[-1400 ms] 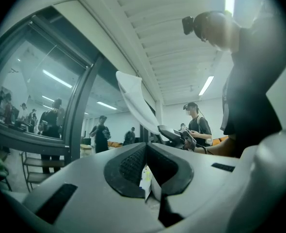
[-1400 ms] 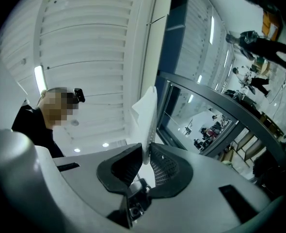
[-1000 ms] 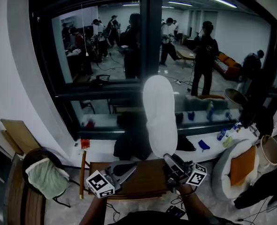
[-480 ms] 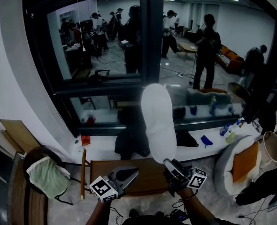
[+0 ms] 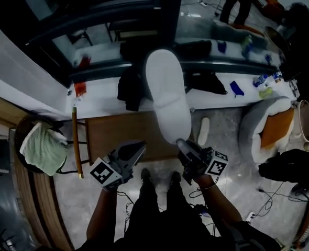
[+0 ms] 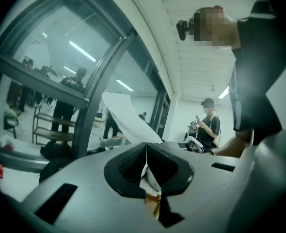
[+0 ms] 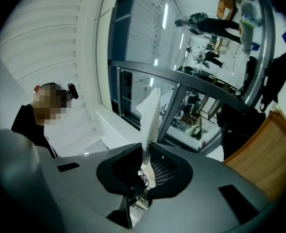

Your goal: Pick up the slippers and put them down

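In the head view, a long white slipper sticks up and away from my right gripper, which is shut on its near end. The right gripper view shows that slipper edge-on, pinched between the jaws of the right gripper. A second white slipper lies on the floor just right of the held one. My left gripper hovers to the left of the held slipper, apart from it. In its own view the left gripper is shut on nothing, with the held slipper beyond it.
A low wooden table stands below the grippers, with a wooden stick at its left. A chair with a green cloth sits far left. A grey-and-orange cushion is at the right. Dark clothes and bottles line the sill.
Both grippers have sunk, the right one carrying the slipper down with it. The head view has tipped downward, so the floor and the second slipper now show.
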`<control>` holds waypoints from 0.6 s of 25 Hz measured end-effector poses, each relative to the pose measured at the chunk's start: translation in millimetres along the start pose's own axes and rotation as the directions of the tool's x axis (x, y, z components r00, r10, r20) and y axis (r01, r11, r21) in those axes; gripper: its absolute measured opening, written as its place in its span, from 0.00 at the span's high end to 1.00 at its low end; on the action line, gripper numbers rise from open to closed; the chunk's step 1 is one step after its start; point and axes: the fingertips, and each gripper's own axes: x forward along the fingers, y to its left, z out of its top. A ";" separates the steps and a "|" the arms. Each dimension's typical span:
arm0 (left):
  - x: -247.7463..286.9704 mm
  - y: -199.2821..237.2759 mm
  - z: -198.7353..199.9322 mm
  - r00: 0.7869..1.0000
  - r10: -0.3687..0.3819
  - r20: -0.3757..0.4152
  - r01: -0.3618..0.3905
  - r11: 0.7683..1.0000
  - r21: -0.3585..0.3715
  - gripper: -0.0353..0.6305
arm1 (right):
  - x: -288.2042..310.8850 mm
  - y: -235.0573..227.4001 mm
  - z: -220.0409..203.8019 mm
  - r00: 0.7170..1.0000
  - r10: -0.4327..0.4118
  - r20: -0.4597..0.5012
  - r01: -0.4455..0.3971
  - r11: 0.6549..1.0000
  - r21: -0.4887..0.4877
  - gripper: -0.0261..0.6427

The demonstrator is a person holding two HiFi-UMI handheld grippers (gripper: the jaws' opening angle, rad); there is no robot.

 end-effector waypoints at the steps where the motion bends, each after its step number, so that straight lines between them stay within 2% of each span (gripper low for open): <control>1: -2.0 4.7 -11.5 1.000 0.003 -0.011 -0.003 1.000 -0.017 0.93 | -6.0 -12.0 -10.0 1.000 -0.029 -0.002 0.029 0.999 0.018 0.87; 6: 0.6 27.0 -62.8 0.998 0.010 -0.059 -0.014 0.997 -0.076 0.93 | -37.2 -70.2 -50.1 0.989 -0.147 -0.012 0.148 0.984 0.097 0.87; 11: 16.8 24.8 -107.8 0.996 -0.014 -0.090 0.002 0.992 -0.126 0.93 | -71.4 -117.1 -84.7 0.965 -0.260 -0.033 0.261 0.948 0.181 0.87; 15: 27.0 14.4 -135.0 0.993 -0.050 -0.110 0.030 0.984 -0.175 0.93 | -82.8 -138.6 -107.4 0.956 -0.290 -0.038 0.291 0.927 0.237 0.87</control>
